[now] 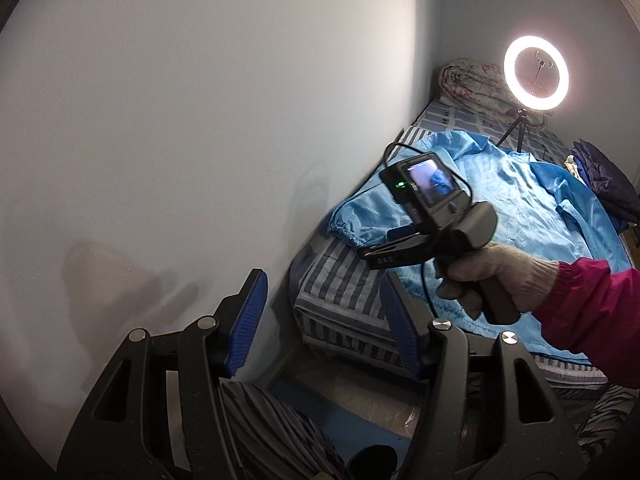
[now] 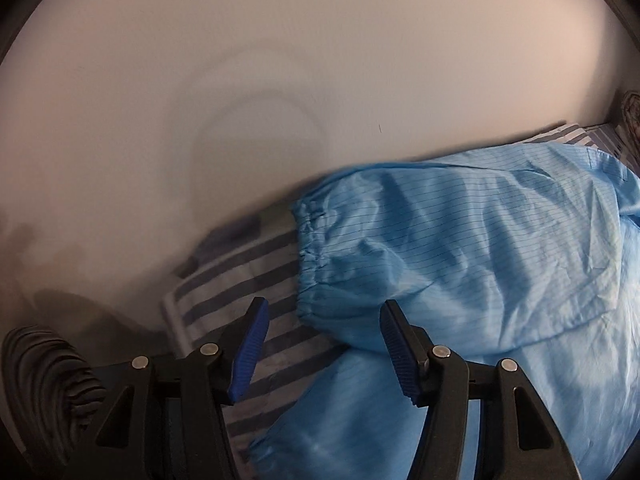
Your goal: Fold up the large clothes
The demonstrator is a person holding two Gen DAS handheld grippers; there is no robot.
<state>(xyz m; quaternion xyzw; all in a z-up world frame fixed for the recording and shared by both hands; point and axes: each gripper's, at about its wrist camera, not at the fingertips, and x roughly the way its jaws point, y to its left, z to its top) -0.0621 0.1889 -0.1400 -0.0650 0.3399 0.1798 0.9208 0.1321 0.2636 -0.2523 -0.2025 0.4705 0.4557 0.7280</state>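
A large light-blue coat (image 1: 520,216) lies spread on a bed with a blue-and-white striped sheet (image 1: 340,280). My left gripper (image 1: 324,316) is open and empty, held off the bed's corner beside the wall. In its view a gloved hand holds the right gripper (image 1: 376,248) just past the coat's elastic cuff (image 1: 348,232). In the right wrist view my right gripper (image 2: 324,340) is open and empty, its jaws hovering just before the sleeve's elastic cuff (image 2: 312,256). A second sleeve (image 2: 304,412) lies below, under the right finger.
A lit ring light on a tripod (image 1: 536,76) stands on the far part of the bed. A rolled quilt (image 1: 472,80) lies behind it. Dark clothes (image 1: 604,184) are piled at the right. A white wall (image 1: 200,120) runs along the bed's left side.
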